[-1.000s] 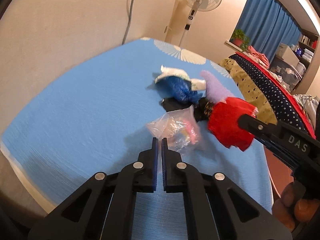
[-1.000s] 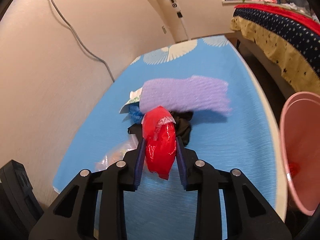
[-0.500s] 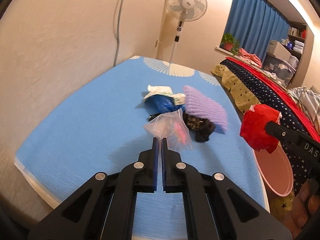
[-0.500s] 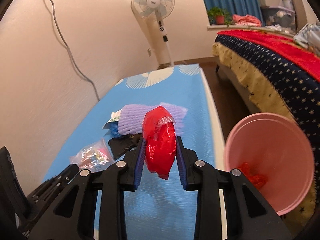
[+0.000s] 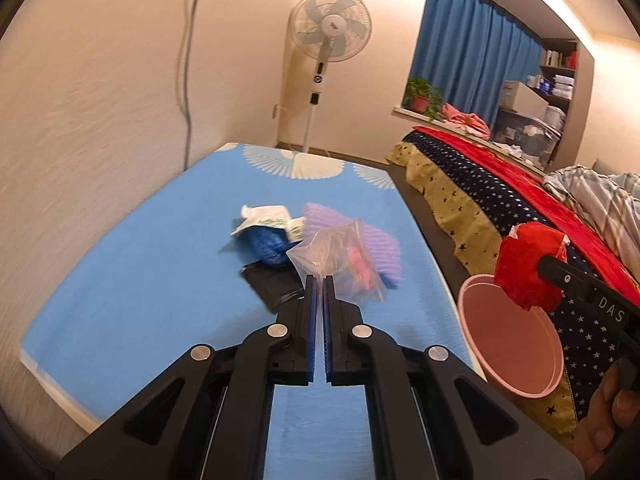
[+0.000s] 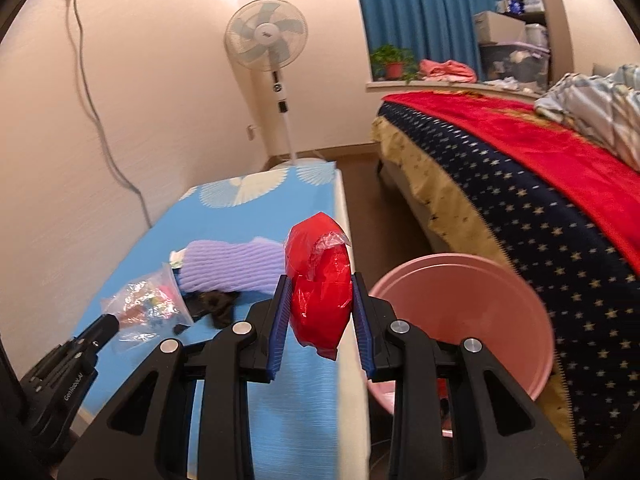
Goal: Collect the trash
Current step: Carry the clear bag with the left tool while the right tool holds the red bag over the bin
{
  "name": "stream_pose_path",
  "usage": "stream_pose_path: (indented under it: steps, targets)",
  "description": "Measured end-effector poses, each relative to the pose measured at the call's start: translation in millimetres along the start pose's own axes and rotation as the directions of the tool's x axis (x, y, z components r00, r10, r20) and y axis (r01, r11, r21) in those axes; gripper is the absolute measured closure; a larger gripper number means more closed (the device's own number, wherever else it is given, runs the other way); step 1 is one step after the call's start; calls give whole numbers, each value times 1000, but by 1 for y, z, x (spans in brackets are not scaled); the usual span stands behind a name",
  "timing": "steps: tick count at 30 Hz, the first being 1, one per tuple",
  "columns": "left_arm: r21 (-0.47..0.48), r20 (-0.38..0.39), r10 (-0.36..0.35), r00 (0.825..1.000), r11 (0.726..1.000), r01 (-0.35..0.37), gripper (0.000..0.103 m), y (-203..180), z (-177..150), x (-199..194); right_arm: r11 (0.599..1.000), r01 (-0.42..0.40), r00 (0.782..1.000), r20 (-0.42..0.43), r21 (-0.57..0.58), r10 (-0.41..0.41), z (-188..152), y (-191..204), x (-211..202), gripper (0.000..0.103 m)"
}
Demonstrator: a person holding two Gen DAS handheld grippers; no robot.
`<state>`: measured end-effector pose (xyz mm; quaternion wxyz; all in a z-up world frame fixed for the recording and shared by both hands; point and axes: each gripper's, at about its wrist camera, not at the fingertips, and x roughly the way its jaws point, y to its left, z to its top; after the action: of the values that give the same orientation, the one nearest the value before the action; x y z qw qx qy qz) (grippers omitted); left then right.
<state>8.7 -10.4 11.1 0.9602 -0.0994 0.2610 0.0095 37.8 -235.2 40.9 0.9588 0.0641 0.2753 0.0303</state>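
My left gripper (image 5: 319,280) is shut on a clear plastic bag (image 5: 340,264) with pink bits inside and holds it lifted above the blue table (image 5: 140,280); the bag also shows in the right wrist view (image 6: 148,306). My right gripper (image 6: 320,286) is shut on a crumpled red plastic bag (image 6: 320,288) and holds it in the air by the table's right edge, next to the pink bin (image 6: 468,312). The red bag (image 5: 528,270) hangs over the bin's rim (image 5: 516,390) in the left wrist view.
On the table lie a purple foam sleeve (image 6: 236,264), a blue wrapper with white paper (image 5: 266,236) and a black piece (image 5: 272,284). A bed with a starred cover (image 6: 540,208) stands right of the bin. A fan (image 5: 330,36) stands beyond the table.
My left gripper has lifted the clear bag off the table. My right gripper has carried the red bag further right, up to the pink bin.
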Motion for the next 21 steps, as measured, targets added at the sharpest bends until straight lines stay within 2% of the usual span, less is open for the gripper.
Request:
stream_pose_path:
  steps: [7,21]
  targets:
    - [31,2,-40,999,999,40,100,-19,2,4,996,88,996,13,-28,-87,-1,-12,-6,73]
    - [89,-9,-109,994,990,109,100,-56,0,12,981,189,982,16,-38,-188,0,-28,-8,73]
